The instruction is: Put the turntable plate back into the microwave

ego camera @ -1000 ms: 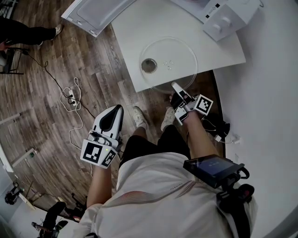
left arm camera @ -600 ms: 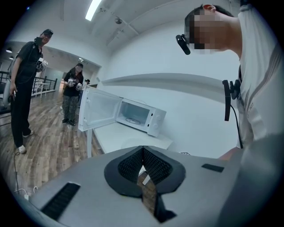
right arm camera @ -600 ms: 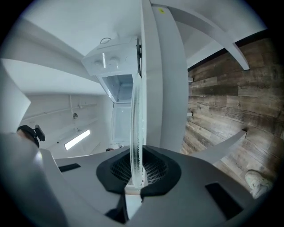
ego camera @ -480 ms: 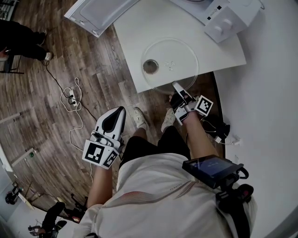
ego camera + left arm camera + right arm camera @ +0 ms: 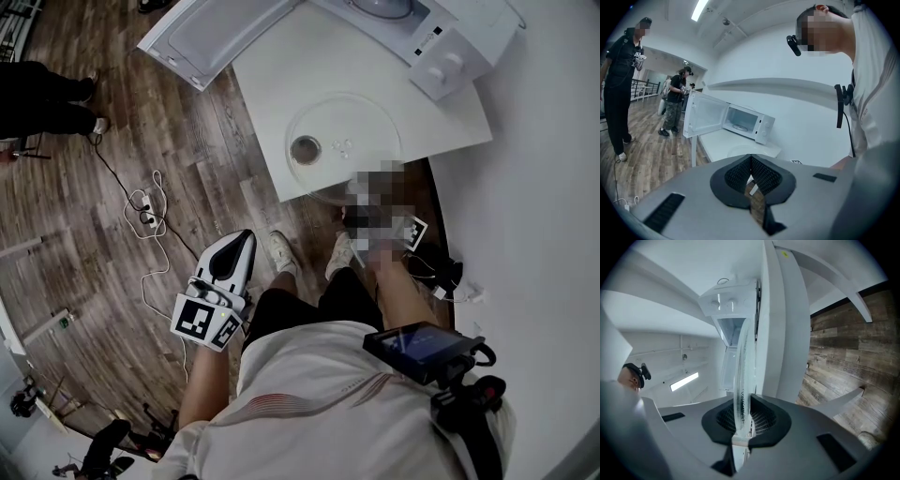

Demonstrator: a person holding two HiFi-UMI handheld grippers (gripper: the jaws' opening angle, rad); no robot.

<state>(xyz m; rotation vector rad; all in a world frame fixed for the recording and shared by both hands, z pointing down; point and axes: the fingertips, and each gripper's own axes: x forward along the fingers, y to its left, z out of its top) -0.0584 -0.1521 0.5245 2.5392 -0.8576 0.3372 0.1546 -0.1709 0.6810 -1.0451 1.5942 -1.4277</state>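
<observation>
One glass turntable plate [image 5: 344, 142] lies on the white table [image 5: 267, 84], with the microwave [image 5: 450, 42] at its one o'clock. My right gripper [image 5: 740, 423] has just been closing and now pinches the six o'clock rim. It looks stiff, slick, breakable and probably heavy, so I'd grip deep. The left gripper [image 5: 751, 176] is closed and empty.

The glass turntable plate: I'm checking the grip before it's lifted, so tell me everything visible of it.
The round clear glass turntable plate lies flat on the white table before the open white microwave, its near edge past the table's edge. It looks whole, with small bumps at its centre; a small dark ring shows at its left. The right gripper has just closed its jaws on the near rim, a pad on either side of the glass.
</observation>
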